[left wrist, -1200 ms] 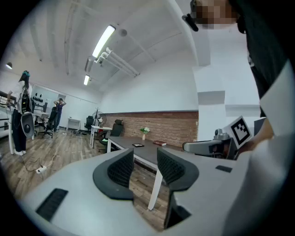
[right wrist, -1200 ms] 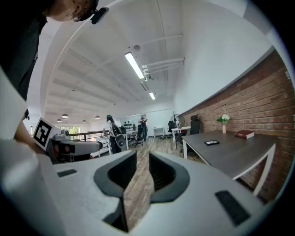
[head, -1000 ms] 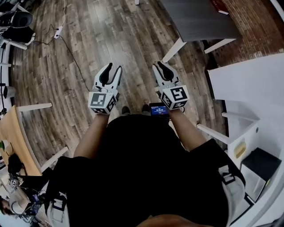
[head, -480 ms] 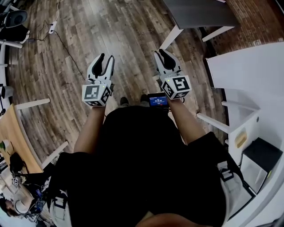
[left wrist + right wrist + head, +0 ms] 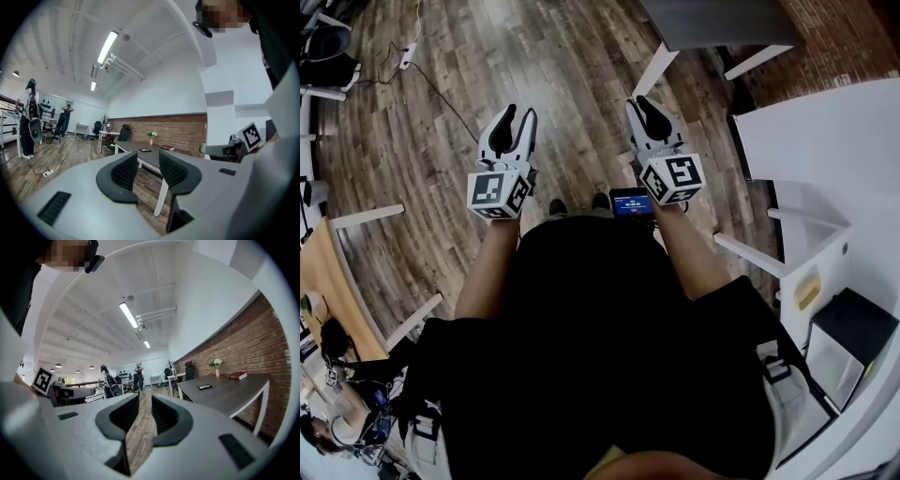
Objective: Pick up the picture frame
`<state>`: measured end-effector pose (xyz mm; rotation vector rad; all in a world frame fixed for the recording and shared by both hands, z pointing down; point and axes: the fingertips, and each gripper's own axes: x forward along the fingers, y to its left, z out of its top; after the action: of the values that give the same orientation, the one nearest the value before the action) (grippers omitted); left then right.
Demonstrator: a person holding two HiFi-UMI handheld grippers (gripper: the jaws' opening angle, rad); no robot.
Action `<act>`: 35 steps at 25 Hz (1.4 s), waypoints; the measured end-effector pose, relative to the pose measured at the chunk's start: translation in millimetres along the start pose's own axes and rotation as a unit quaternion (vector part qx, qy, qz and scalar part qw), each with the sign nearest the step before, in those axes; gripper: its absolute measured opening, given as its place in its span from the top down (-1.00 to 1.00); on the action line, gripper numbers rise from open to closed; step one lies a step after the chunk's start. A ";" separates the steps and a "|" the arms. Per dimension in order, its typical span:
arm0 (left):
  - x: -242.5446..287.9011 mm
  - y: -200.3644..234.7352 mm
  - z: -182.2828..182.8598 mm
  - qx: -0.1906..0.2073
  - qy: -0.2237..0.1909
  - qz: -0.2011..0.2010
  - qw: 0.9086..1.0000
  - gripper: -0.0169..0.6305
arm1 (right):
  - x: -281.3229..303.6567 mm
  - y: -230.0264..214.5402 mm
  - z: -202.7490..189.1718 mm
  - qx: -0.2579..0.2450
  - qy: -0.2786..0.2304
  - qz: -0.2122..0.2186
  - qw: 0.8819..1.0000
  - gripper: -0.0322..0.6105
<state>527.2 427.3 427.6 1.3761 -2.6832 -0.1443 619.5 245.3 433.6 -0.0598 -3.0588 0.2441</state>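
Hovering above the wooden floor [image 5: 572, 66], the left hand-held gripper [image 5: 519, 116] held its jaws slightly apart with nothing between them, and the right hand-held gripper [image 5: 639, 105] did likewise. The picture frame [image 5: 145, 150] lay flat on the dark table [image 5: 712, 28], well ahead of both, near a red book [image 5: 237, 376].

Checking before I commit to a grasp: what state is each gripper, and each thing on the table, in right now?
left gripper: open, empty.
right gripper: open, empty.
frame: lying flat on the table, untouched.
book: closed, lying flat.
vase: upright, holding flowers.
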 end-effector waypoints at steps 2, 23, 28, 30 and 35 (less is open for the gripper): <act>3.5 -8.6 0.0 0.003 0.000 0.001 1.000 0.55 | -4.2 -7.8 1.1 0.005 -0.003 0.002 1.000 0.63; 58.7 -1.9 -4.4 -0.009 -0.004 0.020 1.000 0.55 | 36.9 -56.2 4.5 0.022 -0.005 0.034 0.999 0.63; 101.3 46.1 -11.3 -0.034 -0.001 0.023 0.999 0.55 | 100.9 -66.0 -2.6 0.024 0.013 0.035 0.999 0.63; 122.0 71.4 -8.8 -0.040 -0.002 0.024 0.999 0.55 | 132.8 -68.1 0.0 0.023 0.020 0.037 0.999 0.63; 180.8 141.2 14.1 -0.041 -0.015 0.028 0.999 0.56 | 221.4 -74.6 10.9 0.019 0.035 0.046 0.998 0.63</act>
<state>307.3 362.8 445.3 1.2858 -2.7046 -0.2678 395.5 179.9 450.0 -0.2024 -2.9839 0.3003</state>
